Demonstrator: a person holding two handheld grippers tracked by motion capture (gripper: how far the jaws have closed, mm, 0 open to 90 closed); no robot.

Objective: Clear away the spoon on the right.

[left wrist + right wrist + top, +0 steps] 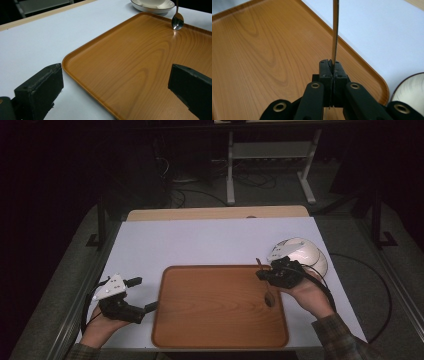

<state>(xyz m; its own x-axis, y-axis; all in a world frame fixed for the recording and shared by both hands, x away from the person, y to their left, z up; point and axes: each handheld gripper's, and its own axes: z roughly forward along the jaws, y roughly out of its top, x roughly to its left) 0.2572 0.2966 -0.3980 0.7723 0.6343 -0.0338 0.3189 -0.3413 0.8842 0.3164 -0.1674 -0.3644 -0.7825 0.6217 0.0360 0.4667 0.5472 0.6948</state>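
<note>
Waiting near left: left gripper (150, 307), jaws apart, nothing between, beside tray (200, 340) edge. Farther right: right gripper (265, 275) clamped on spoon (268, 296) handle, bowl lowered onto tray, probably for setting down. Beyond: white bowl (305, 252) on saucer.

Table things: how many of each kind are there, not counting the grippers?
Wooden tray: 1
Spoon: 1
White saucer: 1
White cup or bowl on the saucer: 1
Total: 4
</note>
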